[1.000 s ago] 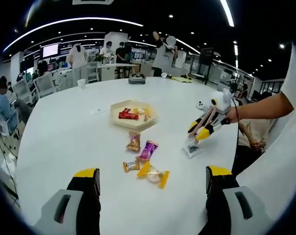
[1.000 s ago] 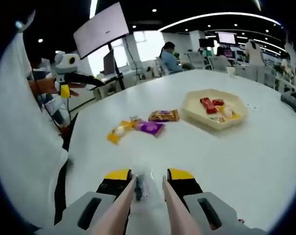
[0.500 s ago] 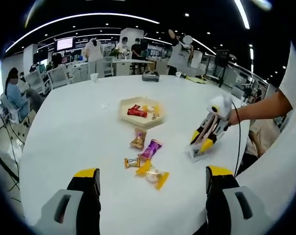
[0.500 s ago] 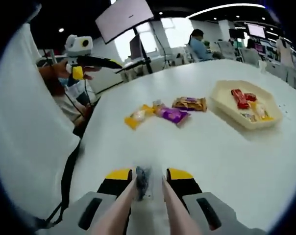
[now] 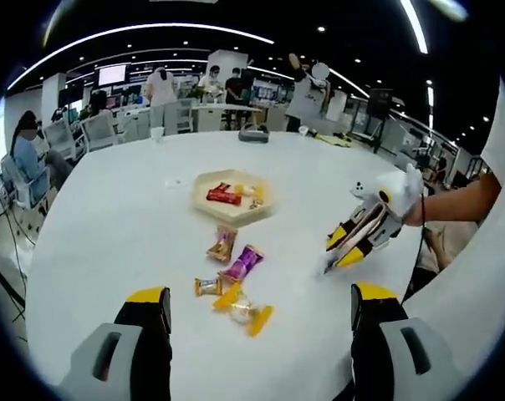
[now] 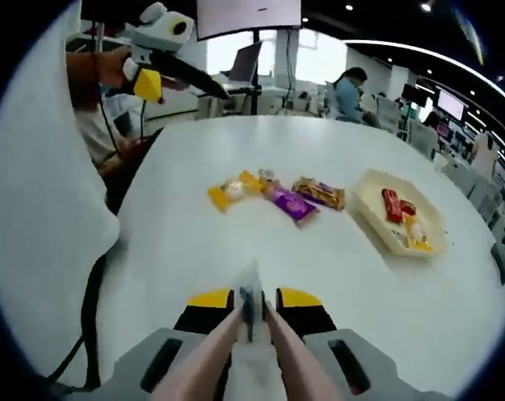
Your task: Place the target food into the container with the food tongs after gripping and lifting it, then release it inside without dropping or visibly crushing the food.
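Tongs (image 6: 251,313) sit clamped in your right tool (image 6: 251,302), its jaws pressed onto the two pinkish arms, which are squeezed nearly together with only a thin dark gap at the tips; likely so the tongs stay rigid on the way in. Nothing is between the tong tips yet. Your left tool (image 5: 261,309) has its jaws spread wide and holds nothing; in the right gripper view it hangs above the far-left edge of the table (image 6: 202,159), probably kept clear so the right side can work. In the left gripper view your right tool (image 5: 359,236) is angled down toward the white table (image 5: 110,217), tong tips close to the surface. Wrapped snacks lie loose ahead of the tongs: a yellow-wrapped piece (image 6: 229,190) nearest the far-left, a purple wrapper (image 6: 289,203) beside it, a brown one (image 6: 318,192) next toward the container. Which of them is the target, you cannot tell from here. The cream hexagonal container (image 6: 365,213) sits off to the right, just past the snacks, already holding red wrappers (image 6: 395,204). All snacks are well apart from the tong tips; expect to open the tongs before reaching.
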A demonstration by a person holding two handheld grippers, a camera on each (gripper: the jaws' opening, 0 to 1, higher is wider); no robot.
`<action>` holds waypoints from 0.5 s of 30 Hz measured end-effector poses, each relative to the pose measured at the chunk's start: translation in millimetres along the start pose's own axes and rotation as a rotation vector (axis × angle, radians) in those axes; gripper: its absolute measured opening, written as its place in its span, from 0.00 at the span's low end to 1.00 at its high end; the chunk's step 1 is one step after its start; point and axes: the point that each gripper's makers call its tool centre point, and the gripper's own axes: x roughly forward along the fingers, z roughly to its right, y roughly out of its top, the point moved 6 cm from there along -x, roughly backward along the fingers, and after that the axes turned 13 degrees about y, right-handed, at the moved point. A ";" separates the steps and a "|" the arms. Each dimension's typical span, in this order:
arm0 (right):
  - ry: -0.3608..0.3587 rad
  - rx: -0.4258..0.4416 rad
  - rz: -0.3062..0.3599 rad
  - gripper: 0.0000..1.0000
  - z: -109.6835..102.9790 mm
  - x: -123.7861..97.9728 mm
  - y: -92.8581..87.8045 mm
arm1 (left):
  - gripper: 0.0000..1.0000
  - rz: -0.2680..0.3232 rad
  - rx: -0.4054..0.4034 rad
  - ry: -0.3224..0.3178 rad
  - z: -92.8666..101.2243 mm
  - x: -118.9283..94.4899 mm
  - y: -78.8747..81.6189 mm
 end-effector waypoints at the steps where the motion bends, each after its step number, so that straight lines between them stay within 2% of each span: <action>1: -0.002 0.026 0.008 0.18 -0.3 -2.3 -1.4 | 0.89 0.009 0.002 -0.006 0.4 1.4 3.1; 2: -0.041 0.016 0.008 0.18 2.3 -6.9 -2.7 | 0.89 0.014 0.006 -0.010 0.2 2.5 4.9; 5: -0.053 0.052 0.005 0.19 0.2 -9.9 -9.7 | 0.89 0.023 0.017 -0.025 -0.3 5.8 9.5; 6: -0.011 0.086 0.002 0.21 -5.1 -7.7 -13.5 | 0.89 0.025 0.022 -0.033 -0.4 7.2 10.6; 8: -0.024 0.088 0.037 0.23 -6.6 -8.5 -11.6 | 0.89 0.024 0.034 -0.043 -0.7 9.5 11.9; 9: -0.006 0.103 0.060 0.24 -8.1 -7.8 -10.6 | 0.89 0.025 0.038 -0.048 -0.8 10.2 12.4; 11: 0.001 0.139 0.068 0.26 -7.1 -5.6 -13.5 | 0.89 0.023 0.044 -0.057 -1.4 11.7 13.4; 13: -0.014 0.128 0.052 0.26 -4.0 -3.5 -15.7 | 0.89 0.022 0.050 -0.061 -2.1 12.4 14.2; 15: 0.000 0.136 0.076 0.27 -5.3 -3.7 -11.5 | 0.89 0.021 0.054 -0.060 -3.4 11.6 14.7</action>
